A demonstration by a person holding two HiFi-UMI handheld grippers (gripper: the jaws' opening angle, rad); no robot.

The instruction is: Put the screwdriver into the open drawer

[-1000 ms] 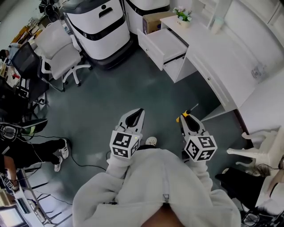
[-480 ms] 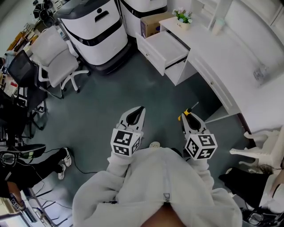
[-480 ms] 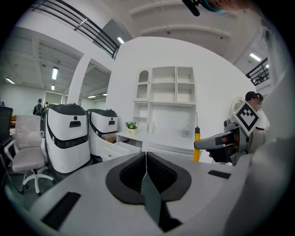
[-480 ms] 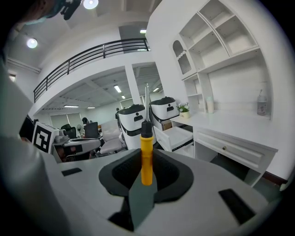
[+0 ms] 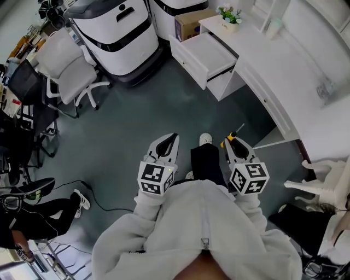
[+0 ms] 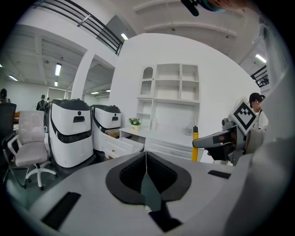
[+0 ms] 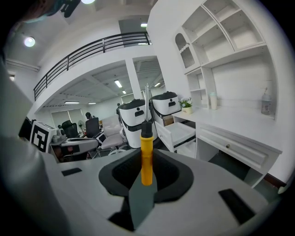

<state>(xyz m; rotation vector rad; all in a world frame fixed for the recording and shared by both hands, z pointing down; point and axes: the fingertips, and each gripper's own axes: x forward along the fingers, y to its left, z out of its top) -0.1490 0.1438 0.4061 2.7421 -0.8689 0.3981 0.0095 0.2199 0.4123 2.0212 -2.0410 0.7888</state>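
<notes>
The screwdriver has a yellow handle and a black collar, and its thin metal shaft points up and forward. My right gripper is shut on the handle. In the head view the right gripper is at the lower right with the screwdriver sticking out ahead. My left gripper is beside it, shut and empty; its jaws meet in a thin line. The open drawer juts from the white desk, well ahead of both grippers. It also shows as the drawer past the screwdriver.
Two white-and-black machines stand left of the drawer, with a white office chair beside them. A cardboard box and a potted plant sit near the desk's far end. My own shoe is between the grippers. A person's legs show at left.
A dark trouser leg and shoe have stepped forward between the grippers. Both grippers have moved a little forward over the floor, the screwdriver still held.
</notes>
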